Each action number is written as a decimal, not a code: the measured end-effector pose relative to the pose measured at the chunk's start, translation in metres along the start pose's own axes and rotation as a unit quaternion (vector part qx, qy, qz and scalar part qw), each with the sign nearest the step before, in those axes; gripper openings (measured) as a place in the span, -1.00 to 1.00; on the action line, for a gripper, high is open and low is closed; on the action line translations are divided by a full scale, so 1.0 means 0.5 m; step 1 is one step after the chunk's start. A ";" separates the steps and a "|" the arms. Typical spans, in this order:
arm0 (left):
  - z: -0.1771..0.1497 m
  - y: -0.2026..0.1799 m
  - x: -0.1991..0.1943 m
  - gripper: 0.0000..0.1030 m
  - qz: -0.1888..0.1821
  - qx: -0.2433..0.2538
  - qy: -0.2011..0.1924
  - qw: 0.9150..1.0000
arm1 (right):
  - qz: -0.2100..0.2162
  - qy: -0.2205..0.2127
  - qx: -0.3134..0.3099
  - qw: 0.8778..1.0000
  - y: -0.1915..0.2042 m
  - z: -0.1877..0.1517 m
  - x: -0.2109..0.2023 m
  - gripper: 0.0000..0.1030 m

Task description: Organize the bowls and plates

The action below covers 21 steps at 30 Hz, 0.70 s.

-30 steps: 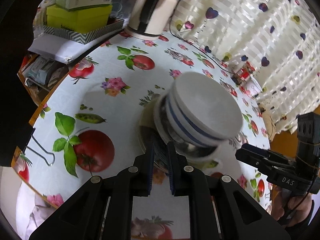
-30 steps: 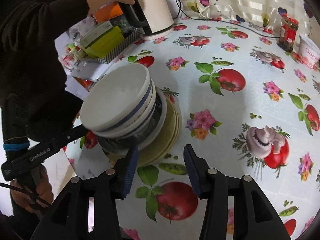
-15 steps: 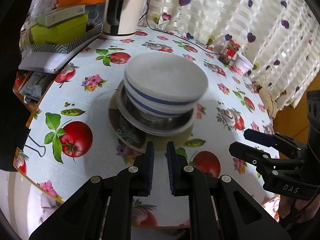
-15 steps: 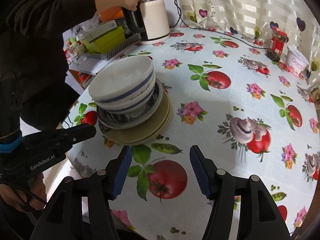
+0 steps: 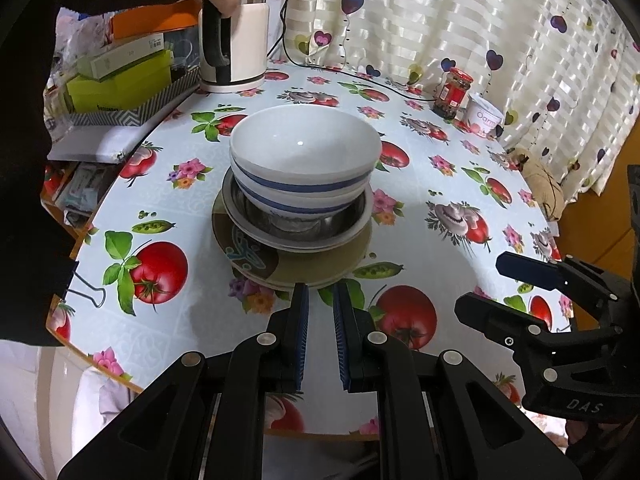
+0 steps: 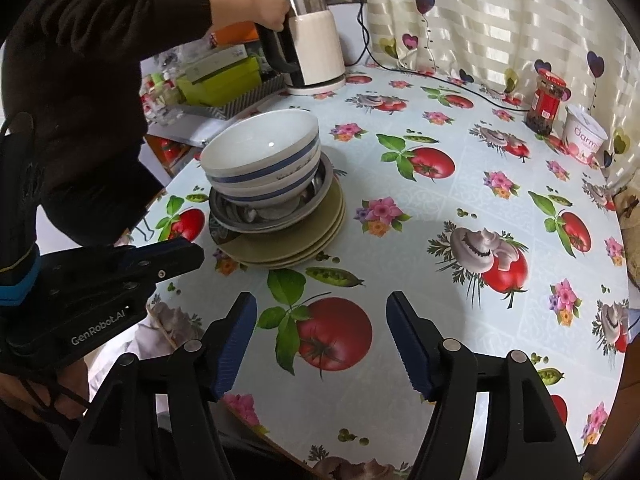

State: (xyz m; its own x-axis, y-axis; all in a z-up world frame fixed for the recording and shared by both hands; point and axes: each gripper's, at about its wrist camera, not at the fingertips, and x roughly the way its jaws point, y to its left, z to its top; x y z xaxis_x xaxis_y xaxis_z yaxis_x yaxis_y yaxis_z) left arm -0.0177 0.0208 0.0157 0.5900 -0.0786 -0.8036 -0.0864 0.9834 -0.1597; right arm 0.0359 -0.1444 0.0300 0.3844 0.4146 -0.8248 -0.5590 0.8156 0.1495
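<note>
Blue-striped bowls (image 5: 304, 168) nested upright, atop stacked plates (image 5: 320, 268)

Right gripper (image 6: 320, 344) with jaws just opened wide over the tomato-print tablecloth (image 6: 460, 208), nothing between them, stacked bowls (image 6: 264, 160) on plates (image 6: 304, 240) far left, kettle (image 6: 316, 48) beyond, left gripper (image 6: 176, 258) near left

I can't count the plates (image 6: 316, 236) under the bowls (image 6: 264, 160). The kettle (image 5: 240, 40) top is cut off by my left view's edge.

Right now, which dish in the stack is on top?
The white bowl with the blue stripe; it sits nested in a matching bowl, above the metal dish and plates.
</note>
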 end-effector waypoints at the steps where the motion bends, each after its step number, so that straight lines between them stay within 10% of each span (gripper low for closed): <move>1: -0.001 -0.003 -0.001 -0.75 0.002 0.002 0.000 1.000 | 0.000 -0.001 -0.001 1.000 0.000 0.000 0.000 0.33; 21: -0.012 -0.003 0.022 -0.75 0.023 0.007 0.011 1.000 | -0.004 0.005 -0.023 1.000 0.024 -0.015 0.008 0.38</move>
State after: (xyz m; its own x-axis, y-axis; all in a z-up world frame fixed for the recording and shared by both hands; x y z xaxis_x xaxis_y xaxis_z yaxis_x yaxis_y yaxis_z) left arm -0.0160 0.0173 0.0038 0.5671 -0.0367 -0.8228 -0.1026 0.9881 -0.1148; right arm 0.0251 -0.1363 0.0243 0.3818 0.4028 -0.8318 -0.5884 0.8000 0.1174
